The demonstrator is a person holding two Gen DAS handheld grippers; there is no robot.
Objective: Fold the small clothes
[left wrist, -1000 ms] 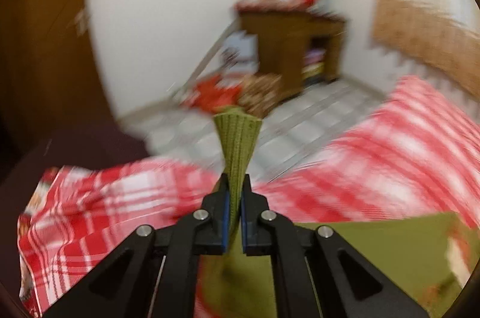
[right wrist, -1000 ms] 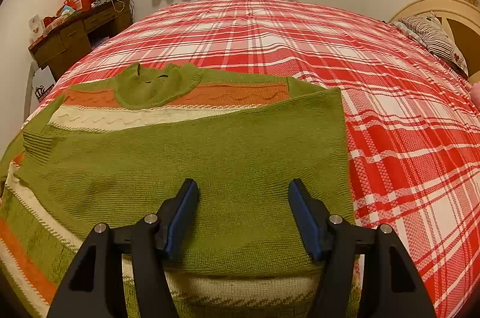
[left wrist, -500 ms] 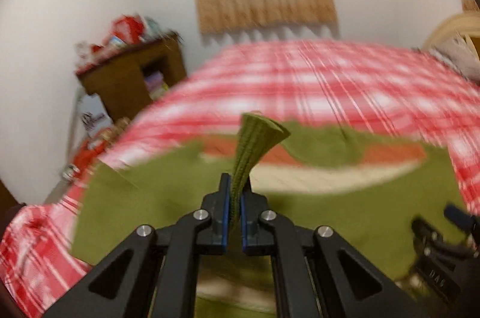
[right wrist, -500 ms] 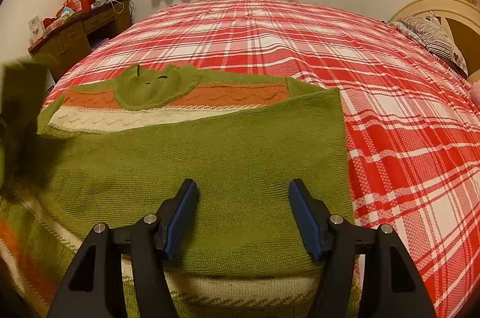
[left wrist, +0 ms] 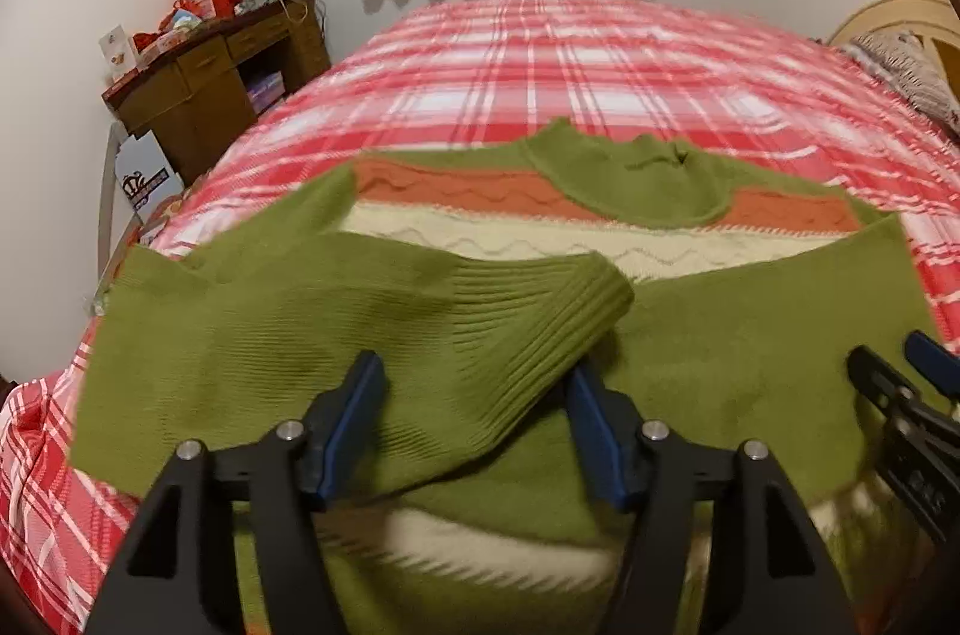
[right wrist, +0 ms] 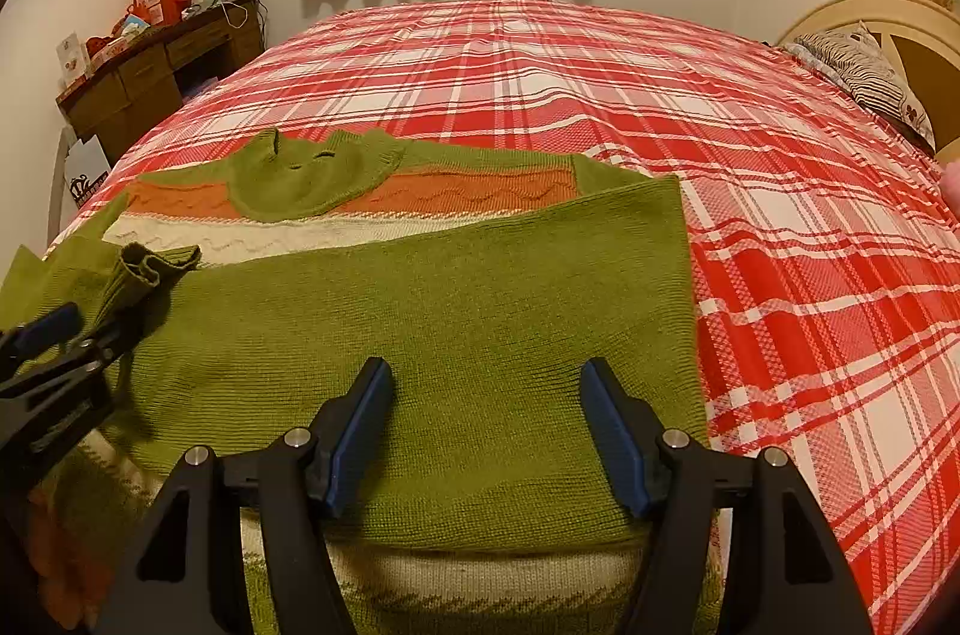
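A green knit sweater (right wrist: pixel 480 305) with orange and cream stripes lies flat on the red plaid bedspread (right wrist: pixel 600 83), collar (left wrist: pixel 660 179) toward the far side. Its right sleeve is folded across the body. The left sleeve's ribbed cuff (left wrist: pixel 540 311) lies draped over the body. My left gripper (left wrist: pixel 474 383) has its jaws opening; the cuff lies between them and the pads do not press it. In the right wrist view that gripper (right wrist: pixel 48 335) sits at the left edge by the cuff (right wrist: pixel 150 263). My right gripper (right wrist: pixel 486 377) hovers open over the folded sleeve, holding nothing.
A brown wooden desk (right wrist: pixel 150 59) loaded with red boxes stands left of the bed by the wall. A pale headboard and a striped pillow (right wrist: pixel 858 65) are at the far right. The plaid cover stretches wide beyond and right of the sweater.
My left gripper swung from facing the room to over the bed, carrying the sleeve cuff across the sweater, then opened and let the cuff drop. The right gripper stayed put.
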